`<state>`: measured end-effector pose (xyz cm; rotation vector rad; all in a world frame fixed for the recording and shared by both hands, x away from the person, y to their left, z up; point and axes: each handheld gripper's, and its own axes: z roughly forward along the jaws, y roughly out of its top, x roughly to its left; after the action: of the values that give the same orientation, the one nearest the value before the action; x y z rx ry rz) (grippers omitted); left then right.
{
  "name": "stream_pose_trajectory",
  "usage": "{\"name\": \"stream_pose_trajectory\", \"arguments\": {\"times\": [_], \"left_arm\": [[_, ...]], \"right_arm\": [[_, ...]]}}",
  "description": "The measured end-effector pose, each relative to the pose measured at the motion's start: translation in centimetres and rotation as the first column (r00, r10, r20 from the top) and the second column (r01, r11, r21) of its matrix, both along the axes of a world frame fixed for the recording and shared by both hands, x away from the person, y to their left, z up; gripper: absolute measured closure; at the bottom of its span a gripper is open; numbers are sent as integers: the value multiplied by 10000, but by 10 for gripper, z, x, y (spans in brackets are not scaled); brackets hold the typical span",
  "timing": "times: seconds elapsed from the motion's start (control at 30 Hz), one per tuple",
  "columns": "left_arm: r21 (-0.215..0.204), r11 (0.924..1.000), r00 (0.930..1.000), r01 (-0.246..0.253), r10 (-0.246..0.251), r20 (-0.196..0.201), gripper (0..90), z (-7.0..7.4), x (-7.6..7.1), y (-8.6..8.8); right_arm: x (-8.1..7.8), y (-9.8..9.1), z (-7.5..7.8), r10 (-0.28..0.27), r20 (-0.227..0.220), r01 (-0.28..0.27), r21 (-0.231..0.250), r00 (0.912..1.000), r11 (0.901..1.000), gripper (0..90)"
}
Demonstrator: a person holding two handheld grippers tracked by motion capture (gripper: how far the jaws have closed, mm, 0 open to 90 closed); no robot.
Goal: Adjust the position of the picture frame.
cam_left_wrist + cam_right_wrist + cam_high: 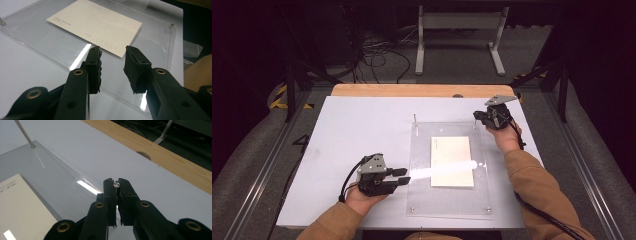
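Pin (116, 185) clamped in right hand-held gripper (117, 185)

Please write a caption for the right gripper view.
Right gripper shut on a small metal pin at the clear acrylic plate's corner.

Lighting: overhead, bright on the white rectangular worktop (362, 130); surrounding floor and upper corners of the high view fall to near black.

Glare: a white streak crosses the clear acrylic sheet (422, 195) and the cream rectangular card (452, 161) at lower centre of the high view; shorter bright bars lie on the sheet in both gripper views.

Shadows: soft, faint, under the sheet's edges.

Focus: high view slightly soft and grainy; the black ribbed fingers (93, 67) fairly sharp, bottom-edge parts blurred and enlarged.
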<state>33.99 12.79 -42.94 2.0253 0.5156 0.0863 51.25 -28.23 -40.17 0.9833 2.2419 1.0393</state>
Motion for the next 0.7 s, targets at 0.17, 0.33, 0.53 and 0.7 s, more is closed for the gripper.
{"name": "stream_pose_trajectory", "arguments": {"times": [0.17, 0.33, 0.53, 0.7], "left_arm": [[6, 10000, 10000, 39, -39, 55, 652, 1, 0, -1], [-43, 10000, 9999, -34, 34, -102, 650, 0, 1, 0], [-38, 10000, 10000, -10, 10, -44, 647, 1, 1, -1], [-97, 9999, 9999, -81, 79, -143, 639, 0, 2, 2]], "right_arm": [[-6, 10, -4, 356, -65, -356, 108, 9993, 9993, 846], [-14, 13, -12, 656, -294, -647, 322, 9974, 9974, 845], [-12, 11, -17, 782, -385, -761, 525, 9962, 9957, 837], [-8, 5, -19, 1007, -501, -955, 970, 9937, 9907, 837]]}}
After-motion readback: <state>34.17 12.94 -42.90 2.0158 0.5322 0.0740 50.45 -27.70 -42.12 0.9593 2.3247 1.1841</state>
